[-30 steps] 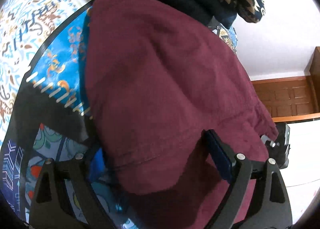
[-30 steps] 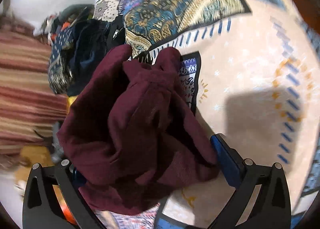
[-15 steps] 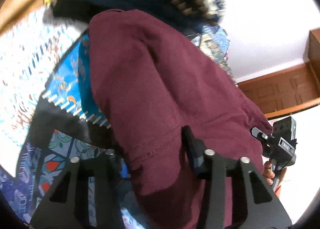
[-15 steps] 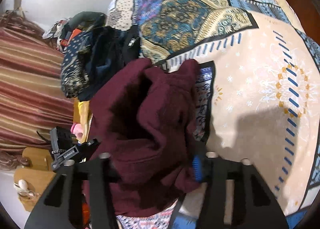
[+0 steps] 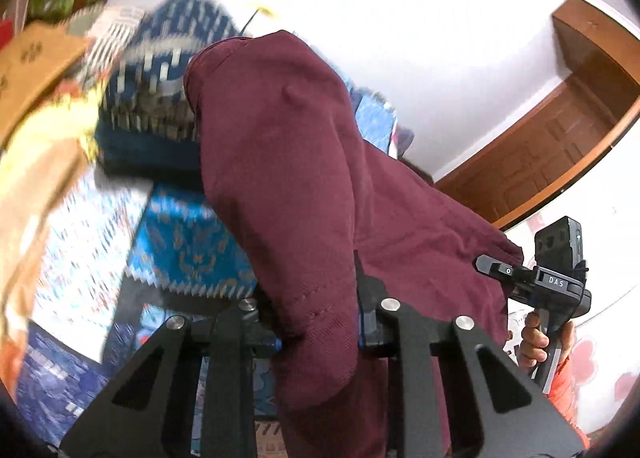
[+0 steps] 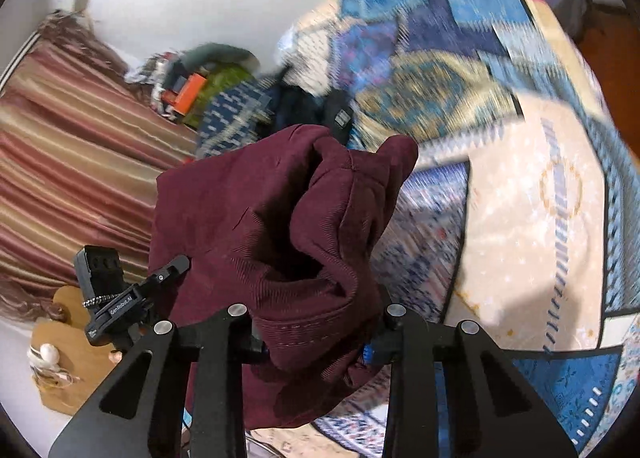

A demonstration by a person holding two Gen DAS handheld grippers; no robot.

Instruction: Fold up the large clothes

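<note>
Both claws have just been closing and now pinch the maroon garment (image 5: 288,194) by its stitched hem. The left gripper (image 5: 318,332) grips a fold at 6 o'clock in its view, the cloth rising toward 12. The right gripper (image 6: 316,332) clamps a bunched edge at 6 o'clock, the garment hanging above the patterned bedspread (image 6: 520,198) at 3 o'clock.
</note>
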